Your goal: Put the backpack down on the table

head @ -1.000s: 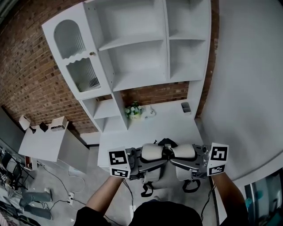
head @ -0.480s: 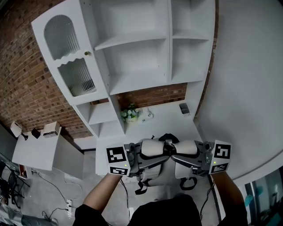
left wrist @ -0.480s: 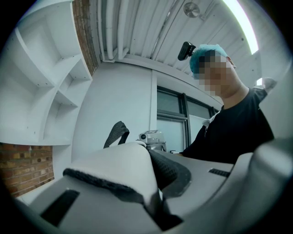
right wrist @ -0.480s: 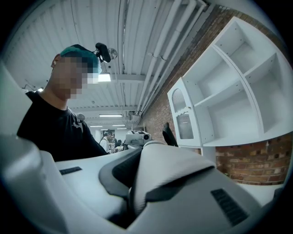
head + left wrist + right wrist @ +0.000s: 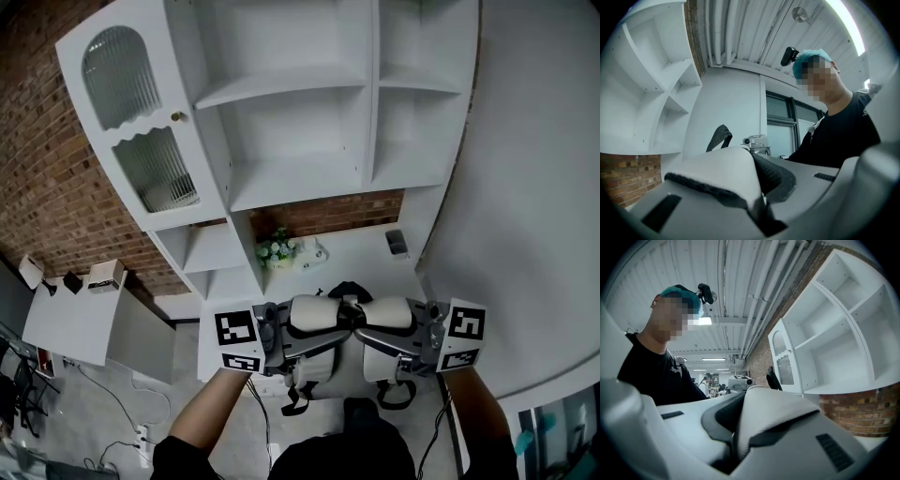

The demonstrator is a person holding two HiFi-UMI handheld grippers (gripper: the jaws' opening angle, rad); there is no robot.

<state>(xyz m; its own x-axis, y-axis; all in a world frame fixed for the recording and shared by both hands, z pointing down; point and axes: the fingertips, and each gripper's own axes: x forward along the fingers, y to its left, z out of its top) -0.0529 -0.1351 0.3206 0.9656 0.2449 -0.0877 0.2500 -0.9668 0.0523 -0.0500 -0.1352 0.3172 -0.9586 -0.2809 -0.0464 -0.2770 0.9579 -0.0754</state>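
Both left gripper (image 5: pixel 335 336) and right gripper (image 5: pixel 368 333) fingers (image 5: pixel 834 446) clenched on backpack (image 5: pixel 314 314); flowers (image 5: pixel 275 248), shelving (image 5: pixel 291 178) beyond.

White backpack (image 5: pixel 314 315) with black straps (image 5: pixel 298 401). Black-and-white square patterns on the marker cubes (image 5: pixel 236 328). White shelf unit (image 5: pixel 291 178), red-brown brick wall (image 5: pixel 47 187), white flowers (image 5: pixel 275 248) with green leaves, black shirt (image 5: pixel 834 136).

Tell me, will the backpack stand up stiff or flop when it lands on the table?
Probably floppy: its padded straps bunch up where the left tongs and right tongs pinch them. Likely fairly light, since the backpack hangs from just those two pinches. Its black loops dangle loose, so it may slump over.
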